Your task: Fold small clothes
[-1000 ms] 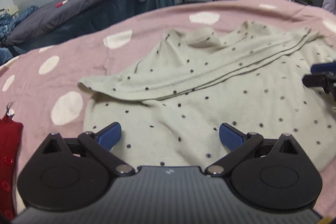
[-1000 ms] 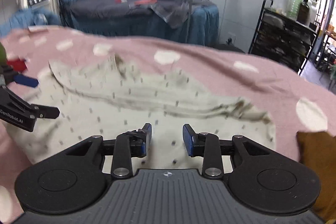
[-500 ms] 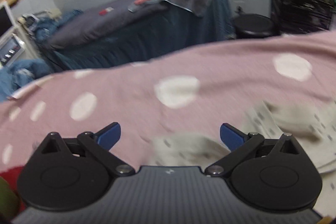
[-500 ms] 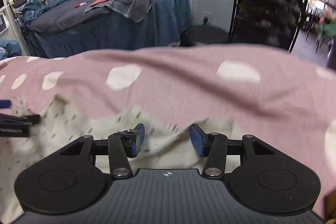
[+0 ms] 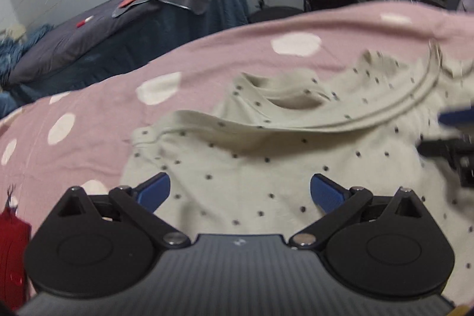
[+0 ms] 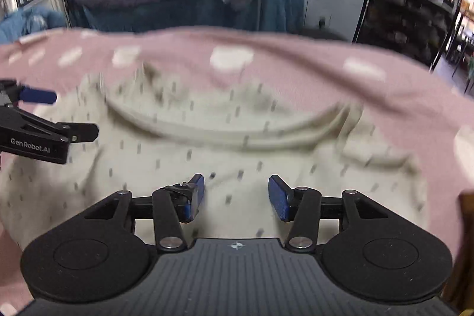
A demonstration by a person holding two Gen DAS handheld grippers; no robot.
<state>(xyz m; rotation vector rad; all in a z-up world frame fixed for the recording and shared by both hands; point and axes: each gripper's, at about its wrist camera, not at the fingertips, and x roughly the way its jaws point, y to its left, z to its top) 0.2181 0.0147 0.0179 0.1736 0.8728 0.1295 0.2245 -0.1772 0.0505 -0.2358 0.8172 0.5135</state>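
A cream garment with small dark dots (image 5: 251,156) lies on the pink sheet with white spots (image 5: 89,120), its top part folded down across the body and the collar toward the back. My left gripper (image 5: 240,191) hovers open over the garment's near left part, nothing between its blue pads. In the right wrist view the garment (image 6: 237,150) fills the middle, blurred by motion. My right gripper (image 6: 235,194) is over its near edge with its jaws opening and only flat cloth below them, not pinched. Each gripper shows in the other's view: right gripper (image 5: 456,138), left gripper (image 6: 44,120).
A red garment (image 5: 11,242) lies at the sheet's near left edge. A brown object (image 6: 465,227) sits at the far right. Beyond the sheet stand a low bed under dark blue covers (image 5: 118,34) and a black shelf rack (image 6: 408,14).
Both views swung up toward the far side of the sheet half a second ago and are back over the garment. The right gripper's jaws have spread wider. The left stays open.
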